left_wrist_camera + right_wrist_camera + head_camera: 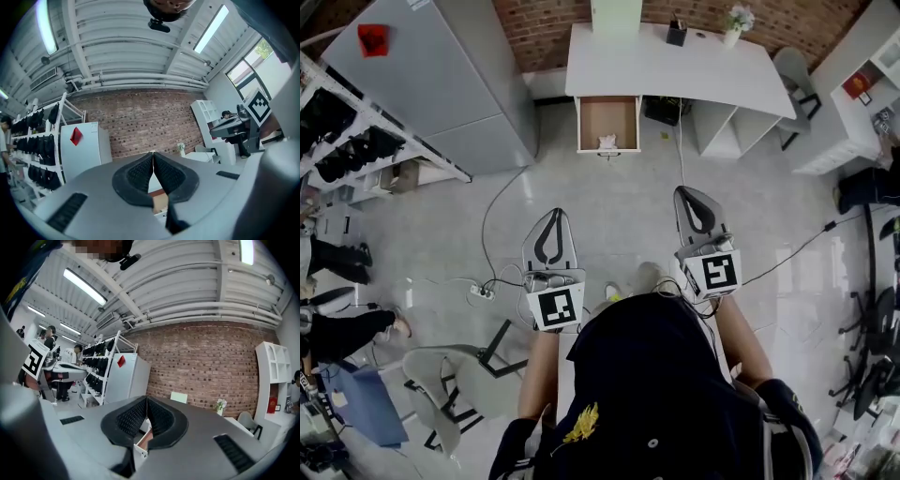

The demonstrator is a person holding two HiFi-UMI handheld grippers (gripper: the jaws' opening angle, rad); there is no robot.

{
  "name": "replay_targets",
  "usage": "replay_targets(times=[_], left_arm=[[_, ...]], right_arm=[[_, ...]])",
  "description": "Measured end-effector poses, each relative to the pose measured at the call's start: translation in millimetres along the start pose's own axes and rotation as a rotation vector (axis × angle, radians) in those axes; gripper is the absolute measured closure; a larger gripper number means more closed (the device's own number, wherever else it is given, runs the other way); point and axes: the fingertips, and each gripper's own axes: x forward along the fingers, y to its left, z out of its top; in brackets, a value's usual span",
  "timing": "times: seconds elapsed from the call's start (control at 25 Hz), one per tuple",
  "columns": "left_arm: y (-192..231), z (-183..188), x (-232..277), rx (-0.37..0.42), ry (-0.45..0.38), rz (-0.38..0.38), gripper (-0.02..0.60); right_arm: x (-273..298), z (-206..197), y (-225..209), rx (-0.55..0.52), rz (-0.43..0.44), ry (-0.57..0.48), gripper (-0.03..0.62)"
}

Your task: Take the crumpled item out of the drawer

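Crumpled item (607, 142) in the open drawer (609, 114), well ahead of both grippers.
One white crumpled item lies at the front edge of the single pulled-out drawer under the white table (675, 67), between the lines of the two grippers but well apart from them. The left gripper (554, 214) and the right gripper (687, 192) each have their fingers pressed together, with nothing held between them.

Head cam looks steeply down from well back; both gripper cams sit low, facing the same far desk (675, 66) and drawer (608, 120).
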Motion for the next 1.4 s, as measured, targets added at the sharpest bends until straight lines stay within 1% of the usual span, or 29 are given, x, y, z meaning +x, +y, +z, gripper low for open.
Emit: replay_targets(times=[0.16,0.2,0.24,0.28,0.4,0.6,0.72,0.84,1.0,1.12,1.24,1.32,1.4], left_arm=[[11.1,-5.1,1.7,-0.048,0.001,0.013,0.563],[14.4,-6.1,1.2,-0.047,0.003,0.016,0.563],[18.1,-7.3,0.9,-0.046,0.006,0.018,0.563],[22.0,-8.6,0.9,-0.049,0.009,0.021,0.563],[30.3,-13.8,0.0,-0.075,0.024,0.024,0.563],[33.8,-32.2,15.5,-0.083,0.068,-0.009,0.563],[33.6,-50.5,37.2,-0.083,0.098,-0.032,0.563],[33.3,-56.4,69.2,-0.074,0.103,-0.049,0.563],[43.5,-53.4,126.7,-0.053,0.106,-0.054,0.563],[53.0,-61.5,177.1,-0.03,0.122,-0.057,0.563],[58.6,-68.1,242.0,0.01,0.137,-0.083,0.563],[61.4,-64.7,287.8,0.022,0.136,-0.093,0.563],[63.2,-61.9,330.9,0.028,0.141,-0.101,0.563]], right_arm=[[3.3,2.8,-6.4,-0.004,-0.005,-0.005,0.555],[5.7,5.2,-6.5,0.011,0.0,-0.014,0.492],[9.1,7.6,-6.2,0.03,0.007,-0.023,0.33],[12.9,9.2,-6.0,0.044,0.008,-0.03,0.22],[21.9,13.9,-1.4,0.027,0.011,-0.015,0.215],[40.7,12.0,4.0,0.008,0.026,0.02,0.215],[51.8,2.2,-2.0,0.002,0.021,0.044,0.215],[68.3,-10.1,-14.9,0.014,0.02,0.064,0.215],[112.7,-27.2,-40.4,0.042,0.015,0.077,0.215],[161.4,-41.2,-63.4,0.064,0.014,0.079,0.215],[215.3,-38.3,-92.8,0.077,0.006,0.032,0.215],[249.6,-30.8,-116.5,0.096,-0.004,-0.007,0.215],[280.0,-30.4,-141.5,0.1,-0.006,-0.014,0.215]])
